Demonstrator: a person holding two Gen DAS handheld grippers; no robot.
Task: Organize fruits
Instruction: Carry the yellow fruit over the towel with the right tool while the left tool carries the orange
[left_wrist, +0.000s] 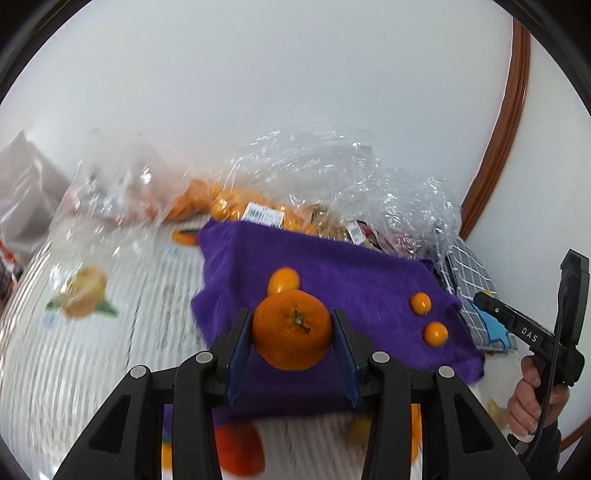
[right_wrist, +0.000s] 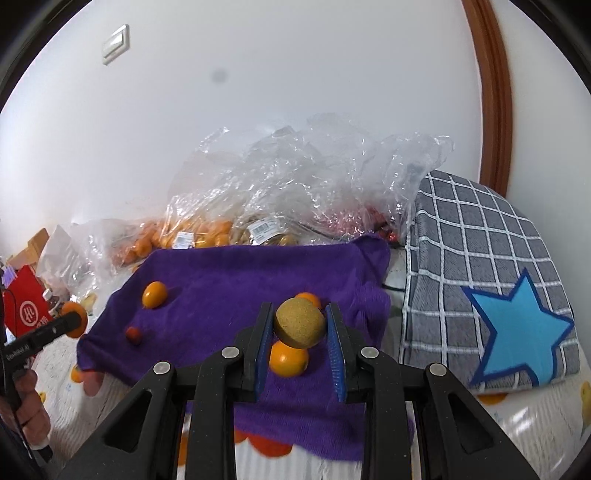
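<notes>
Here my left fingers (left_wrist: 292, 334) grip a tangerine (left_wrist: 291, 328) above the purple towel (left_wrist: 351, 266), while my right fingers (right_wrist: 299, 328) clamp a kiwi (right_wrist: 299, 323) over two kumquats (right_wrist: 288, 358).

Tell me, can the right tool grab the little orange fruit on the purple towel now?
Probably not yet. The right tool is already shut on a kiwi, so it's full. The small orange fruit lies uncovered on the purple towel, nothing blocking it.
</notes>
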